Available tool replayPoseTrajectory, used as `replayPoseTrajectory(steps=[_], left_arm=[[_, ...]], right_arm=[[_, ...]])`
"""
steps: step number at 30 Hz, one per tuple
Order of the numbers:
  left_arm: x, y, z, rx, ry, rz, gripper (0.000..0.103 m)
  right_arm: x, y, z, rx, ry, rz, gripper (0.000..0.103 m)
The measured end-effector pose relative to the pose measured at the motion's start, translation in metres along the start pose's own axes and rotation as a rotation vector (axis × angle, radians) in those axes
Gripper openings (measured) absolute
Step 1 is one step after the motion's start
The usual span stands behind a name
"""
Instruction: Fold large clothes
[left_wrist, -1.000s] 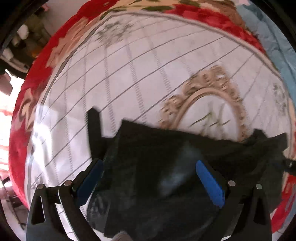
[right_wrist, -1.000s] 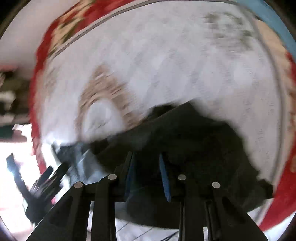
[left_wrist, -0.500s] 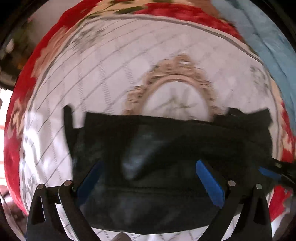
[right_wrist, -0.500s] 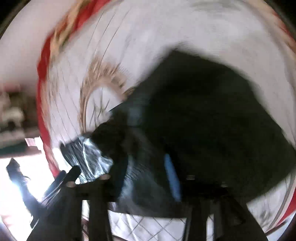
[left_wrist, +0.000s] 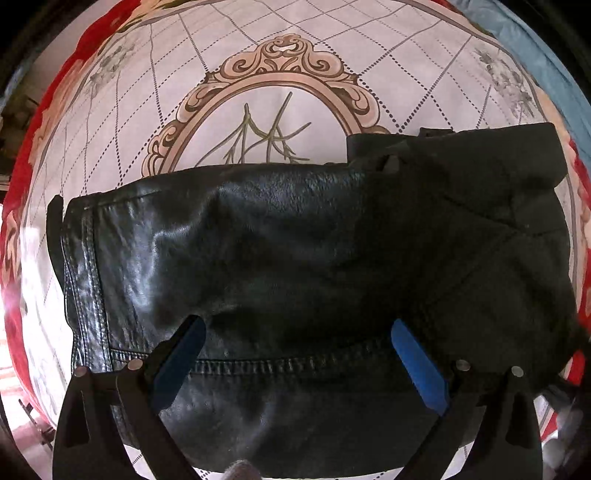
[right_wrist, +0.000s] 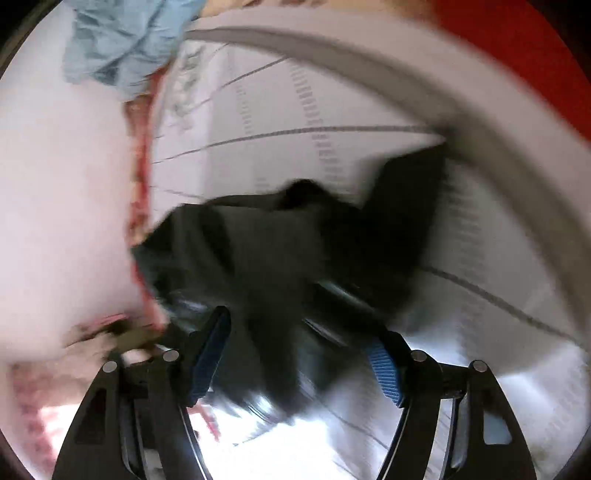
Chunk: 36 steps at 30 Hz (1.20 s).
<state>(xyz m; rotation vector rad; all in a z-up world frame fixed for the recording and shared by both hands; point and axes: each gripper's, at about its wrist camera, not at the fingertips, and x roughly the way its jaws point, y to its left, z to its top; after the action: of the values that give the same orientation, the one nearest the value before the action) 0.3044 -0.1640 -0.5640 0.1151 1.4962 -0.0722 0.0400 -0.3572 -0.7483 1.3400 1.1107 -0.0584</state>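
A black leather jacket (left_wrist: 295, 258) lies folded into a wide band on the patterned bed cover (left_wrist: 280, 59). My left gripper (left_wrist: 295, 332) hovers over its near hem with jaws wide open and holds nothing. In the blurred right wrist view the jacket (right_wrist: 295, 258) lies ahead of my right gripper (right_wrist: 295, 339), whose jaws are open over the dark fabric.
The bed cover has a white quilted middle with an ornate oval frame (left_wrist: 258, 88) and a red floral border (left_wrist: 22, 177). A light blue garment (left_wrist: 532, 44) lies at the far right edge; it also shows in the right wrist view (right_wrist: 122, 44).
My right gripper was shut on the jacket a second ago; it has opened and swung round to another side. The left gripper stayed open as the jacket spread flat below it.
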Motion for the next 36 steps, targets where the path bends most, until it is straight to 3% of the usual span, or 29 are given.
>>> replayPoseTrajectory(steps=[3,6,7,8,11,17,23,30,34,36], left_arm=[[0.0,-0.004,0.0,0.01,-0.01,0.022,0.103],[0.002,-0.007,0.001,0.01,-0.017,0.037,0.103],[0.003,-0.007,0.001,0.007,-0.017,0.04,0.103],[0.003,-0.007,0.002,0.002,-0.021,0.041,0.103],[0.005,-0.01,0.003,-0.021,-0.015,0.037,0.103],[0.01,-0.008,0.003,-0.047,-0.025,0.012,0.103],[0.014,0.003,0.003,-0.109,-0.029,-0.037,0.103],[0.013,0.042,0.001,-0.189,-0.011,-0.158,0.103],[-0.001,0.087,-0.01,-0.324,0.012,-0.24,0.103],[-0.014,0.115,-0.022,-0.386,0.006,-0.238,0.103]], right_arm=[[0.031,0.005,0.014,0.014,0.007,0.075,0.076],[0.042,0.014,0.018,0.002,0.004,0.091,0.074],[0.041,0.014,0.019,-0.004,0.008,0.088,0.06],[0.042,0.014,0.02,-0.005,0.009,0.062,0.034],[0.039,0.007,0.02,0.002,0.002,0.067,0.021],[0.018,0.042,0.013,-0.075,-0.03,0.081,0.016],[0.006,0.121,-0.011,-0.26,-0.01,0.074,0.015],[0.019,0.199,-0.057,-0.506,0.046,-0.035,0.015],[0.028,0.238,-0.09,-0.653,0.073,-0.119,0.015],[0.033,0.258,-0.112,-0.741,0.089,-0.159,0.015]])
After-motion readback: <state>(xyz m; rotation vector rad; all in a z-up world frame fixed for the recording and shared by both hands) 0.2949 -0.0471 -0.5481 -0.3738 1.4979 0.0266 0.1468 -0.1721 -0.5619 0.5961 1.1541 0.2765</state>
